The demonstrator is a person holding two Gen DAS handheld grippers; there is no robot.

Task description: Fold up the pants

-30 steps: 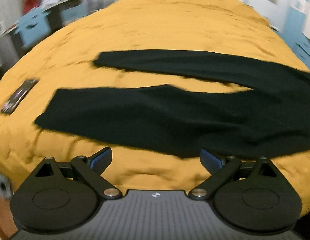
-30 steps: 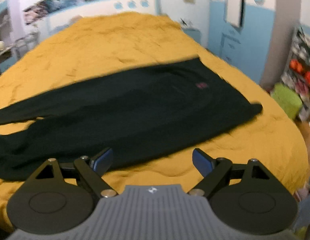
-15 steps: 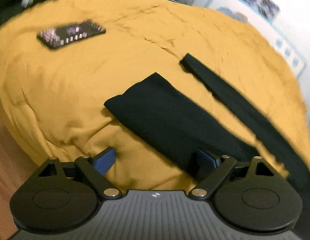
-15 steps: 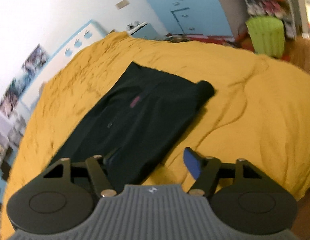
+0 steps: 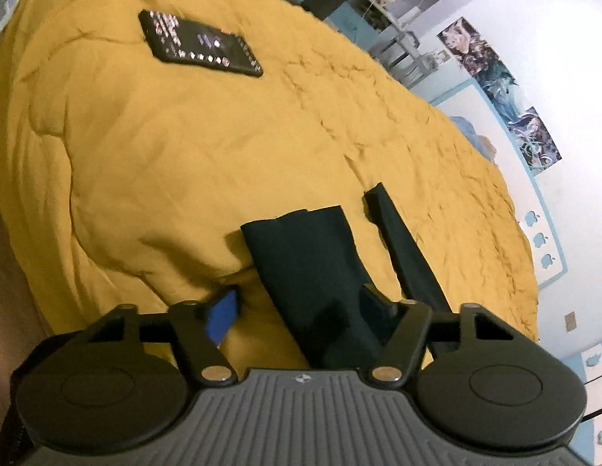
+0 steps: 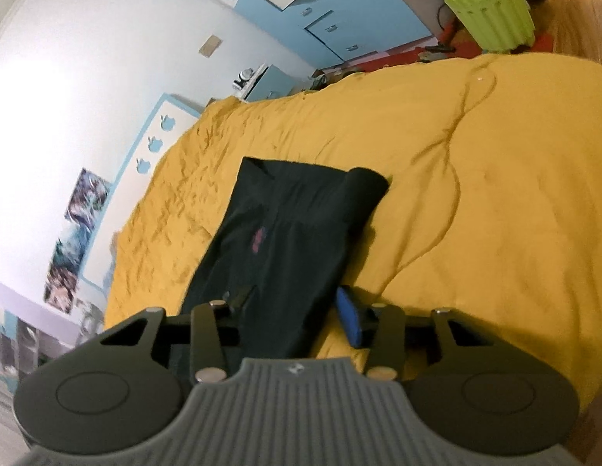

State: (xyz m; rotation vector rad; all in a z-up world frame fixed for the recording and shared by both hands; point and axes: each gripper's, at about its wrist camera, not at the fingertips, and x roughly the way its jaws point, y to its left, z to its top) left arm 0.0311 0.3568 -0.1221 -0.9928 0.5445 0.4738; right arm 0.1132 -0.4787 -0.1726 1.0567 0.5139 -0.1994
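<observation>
The black pants [image 5: 312, 272] are spread flat on the yellow bedspread [image 5: 184, 163], a phone [image 5: 200, 44] lying at 11 o'clock. The left tongs [image 5: 301, 306], just narrowing, straddle the near leg's edge; whether cloth is pinched cannot be told. The right tongs [image 6: 293, 306], likewise closing, bracket the hip edge below the waistband [image 6: 312, 190]. Soft, light, limp cloth is expected; edges are best pinched.

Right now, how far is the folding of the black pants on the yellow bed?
No fold is made yet: the pants lie flat on the yellow blanket, legs apart. In hand: the left hand-held gripper has been closing around the near leg's edge, the right hand-held gripper around the edge near the waist; neither pinches visibly yet. Left: every fold.
</observation>
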